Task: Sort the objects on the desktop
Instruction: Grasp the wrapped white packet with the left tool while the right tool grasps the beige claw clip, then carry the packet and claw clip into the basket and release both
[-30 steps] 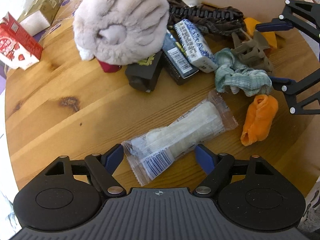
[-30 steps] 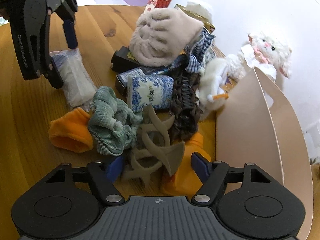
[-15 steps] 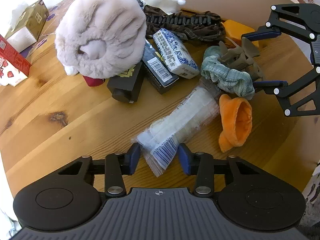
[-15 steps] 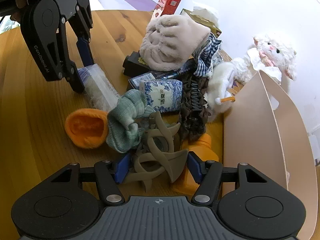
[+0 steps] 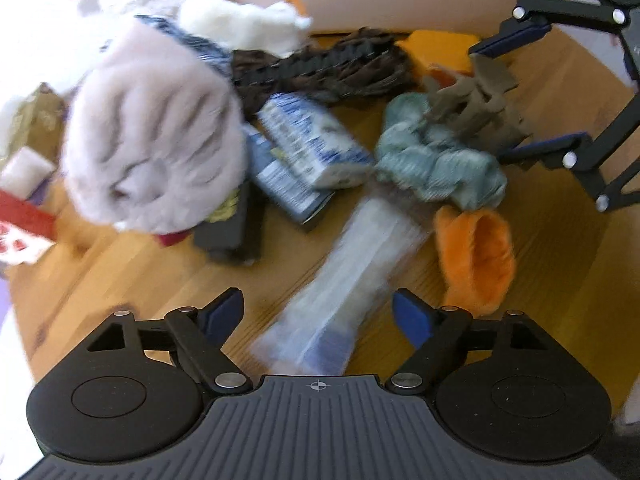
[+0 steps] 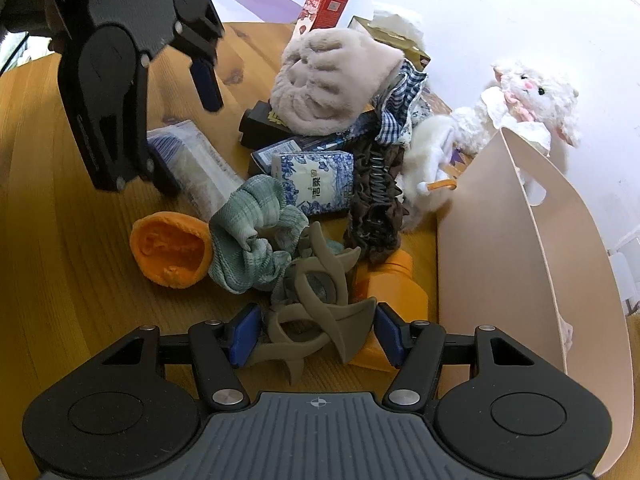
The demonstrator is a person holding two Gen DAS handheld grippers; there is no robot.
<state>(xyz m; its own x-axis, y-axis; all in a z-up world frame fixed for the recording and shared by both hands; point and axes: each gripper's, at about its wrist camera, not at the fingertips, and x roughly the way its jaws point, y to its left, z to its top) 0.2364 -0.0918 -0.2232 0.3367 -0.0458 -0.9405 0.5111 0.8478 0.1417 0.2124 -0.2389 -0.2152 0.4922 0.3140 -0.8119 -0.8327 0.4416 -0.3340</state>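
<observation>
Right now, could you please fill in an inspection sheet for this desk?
Surface: round wooden table, crowded on one side.
Job's things: khaki hair clip; green scrunchie; orange fuzzy piece; clear packet; tissue pack.
Clutter: grey plush, white lamb toy, red carton, beige bin.
Grippers: left claw open, jaws just reopened around the packet; right claw closed on the clip.
Cables: nothing seen.
Surroundings: white wall.
</observation>
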